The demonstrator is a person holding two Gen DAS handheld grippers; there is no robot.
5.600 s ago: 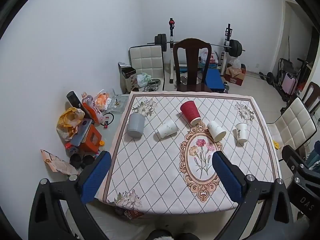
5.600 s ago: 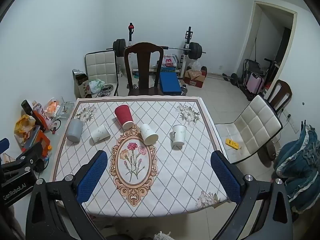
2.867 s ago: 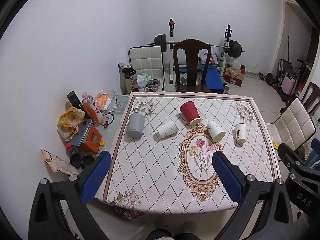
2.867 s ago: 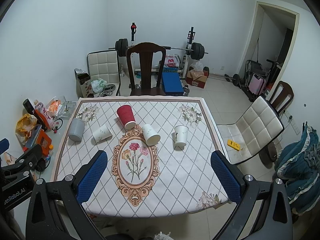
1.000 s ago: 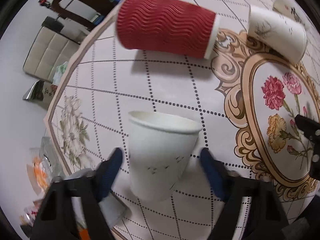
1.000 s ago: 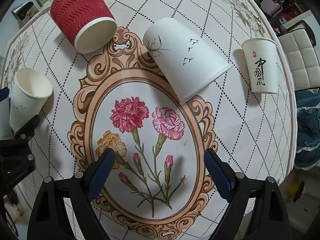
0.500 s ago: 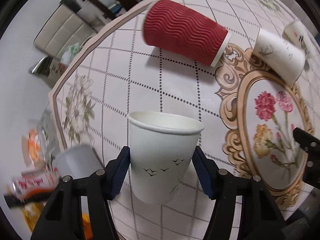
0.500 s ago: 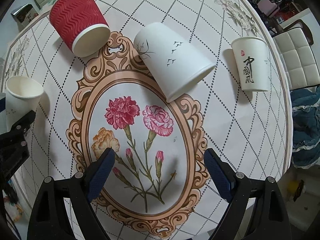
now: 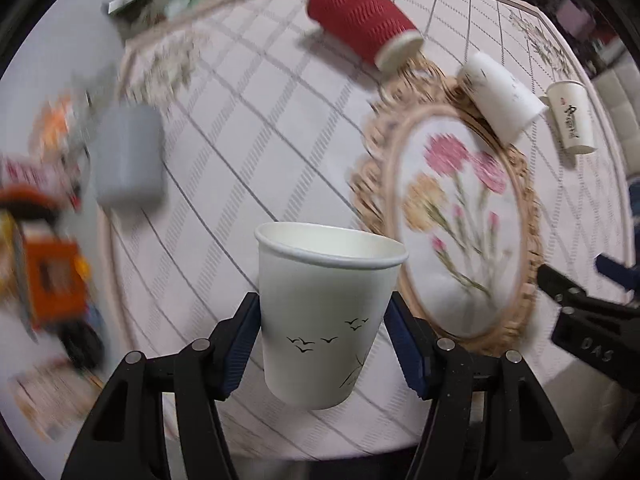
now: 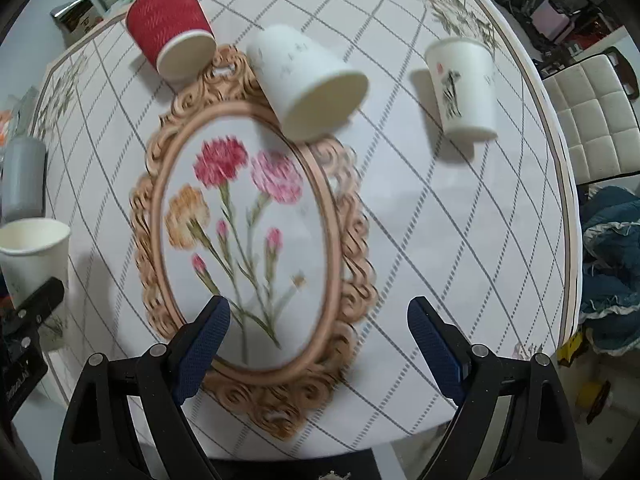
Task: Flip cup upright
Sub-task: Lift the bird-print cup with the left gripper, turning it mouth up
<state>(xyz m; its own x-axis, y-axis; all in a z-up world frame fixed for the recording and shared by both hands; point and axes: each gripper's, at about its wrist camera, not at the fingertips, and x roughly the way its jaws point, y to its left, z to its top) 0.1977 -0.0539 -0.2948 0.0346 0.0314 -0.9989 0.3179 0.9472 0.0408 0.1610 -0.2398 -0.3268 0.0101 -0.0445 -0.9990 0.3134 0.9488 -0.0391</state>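
My left gripper [image 9: 324,332] is shut on a white paper cup with small black birds [image 9: 324,312], held upright with its mouth up above the near left part of the table; it also shows at the left edge of the right wrist view [image 10: 32,256]. My right gripper [image 10: 316,332] is open and empty above the floral oval [image 10: 248,232] on the tablecloth. A red ribbed cup [image 10: 170,32], a white cup [image 10: 308,80] and a white cup with red and black print [image 10: 464,88] lie on their sides. A grey cup [image 9: 128,156] stands mouth down at the left.
The table [image 10: 460,240] carries a diamond-pattern cloth. White padded chairs [image 10: 592,120] stand to the right, with blue fabric [image 10: 608,264] beside them. Clutter, including an orange box [image 9: 52,280], lies on the floor to the left.
My left gripper has lifted the bird cup, upright, back toward the near table edge. My right gripper has drawn back and tilted; the view is blurred by motion.
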